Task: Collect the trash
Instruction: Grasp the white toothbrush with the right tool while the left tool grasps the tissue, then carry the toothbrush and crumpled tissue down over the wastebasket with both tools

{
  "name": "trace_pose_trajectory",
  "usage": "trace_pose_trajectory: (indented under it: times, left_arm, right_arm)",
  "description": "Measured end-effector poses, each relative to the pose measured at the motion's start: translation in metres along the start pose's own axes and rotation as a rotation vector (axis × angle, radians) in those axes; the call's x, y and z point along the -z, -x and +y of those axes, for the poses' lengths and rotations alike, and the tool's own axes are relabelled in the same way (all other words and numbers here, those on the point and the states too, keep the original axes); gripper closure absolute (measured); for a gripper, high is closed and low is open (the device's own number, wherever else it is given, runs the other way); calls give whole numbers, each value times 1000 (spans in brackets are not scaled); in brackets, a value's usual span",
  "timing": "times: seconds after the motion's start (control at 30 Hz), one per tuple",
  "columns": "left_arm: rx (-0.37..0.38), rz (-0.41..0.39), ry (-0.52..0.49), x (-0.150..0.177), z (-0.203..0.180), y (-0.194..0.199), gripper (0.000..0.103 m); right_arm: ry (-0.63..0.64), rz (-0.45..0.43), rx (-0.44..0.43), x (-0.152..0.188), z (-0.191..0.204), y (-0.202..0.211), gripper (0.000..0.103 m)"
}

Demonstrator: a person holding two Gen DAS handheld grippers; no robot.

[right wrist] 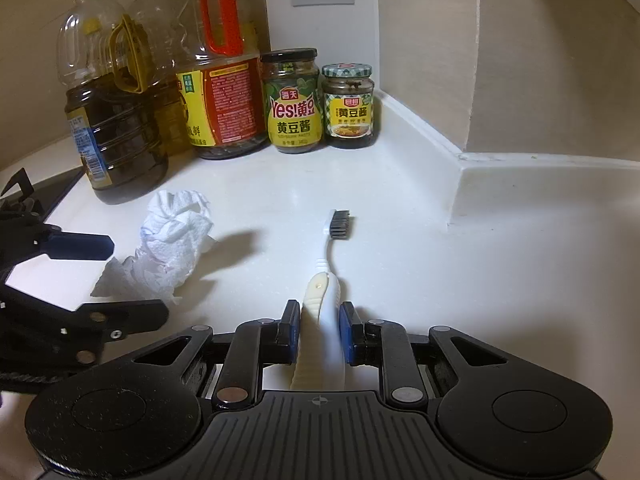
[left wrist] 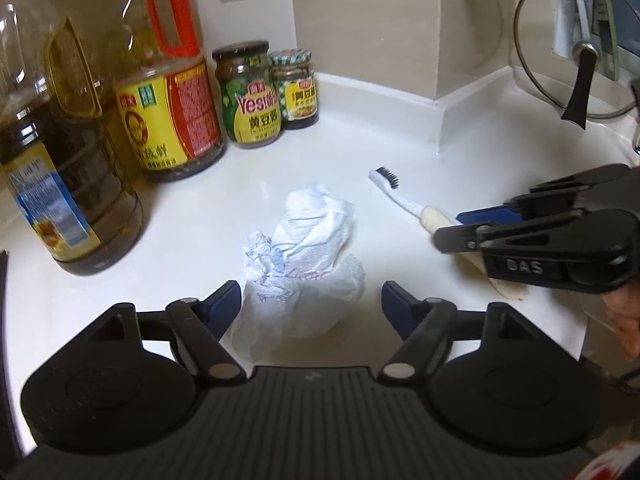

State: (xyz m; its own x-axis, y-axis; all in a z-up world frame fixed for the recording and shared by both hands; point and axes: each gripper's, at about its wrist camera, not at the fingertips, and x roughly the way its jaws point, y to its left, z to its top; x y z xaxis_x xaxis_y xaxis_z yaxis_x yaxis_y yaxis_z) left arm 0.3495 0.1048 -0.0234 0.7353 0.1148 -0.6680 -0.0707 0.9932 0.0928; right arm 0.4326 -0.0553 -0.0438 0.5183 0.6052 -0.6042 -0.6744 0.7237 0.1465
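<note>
A: White table [right wrist: 400, 200] first; oil bottles [right wrist: 112, 120] and two sauce jars [right wrist: 294, 104] crowded into the back corner; glass pot lid [left wrist: 568, 48] propped at the far right.

B: And the trash?

A: Crumpled plastic bag with tissue [left wrist: 304, 256] lying loose on the table, just ahead of the left tool [left wrist: 312, 300]; jaws spread, one pad each side of the wad's near end, not pressing; nothing held. No earlier view to compare.

B: Right side?

A: Right tool [right wrist: 320, 328] pressed together on the handle of a white toothbrush [right wrist: 330, 264]; bristle head pointing toward the jars; seemingly resting on the table or barely off it, hard to tell which.

B: Step in hand, then?

A: Likely mid-pickup: toothbrush secured, bag next. Calls for pushing the left tool forward and down so the pads straddle the bulk of the wad, then squeezing firmly; thin plastic apt to slip or trail; no bin in sight yet.
</note>
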Motion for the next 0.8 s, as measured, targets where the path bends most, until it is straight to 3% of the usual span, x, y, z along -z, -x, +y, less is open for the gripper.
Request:
trace_pose_trajectory:
  times: [0.13, 0.37, 0.8]
  left_arm:
    - [1, 13, 33, -2, 5, -12, 33]
    - [6, 38, 24, -3, 2, -16, 73]
    - [-24, 7, 144, 11, -31, 46, 77]
  right_arm:
    - [-4, -3, 6, 1, -2, 2, 82]
    - [6, -2, 3, 2, -2, 4, 82]
    - [39, -30, -66, 15, -8, 41, 82]
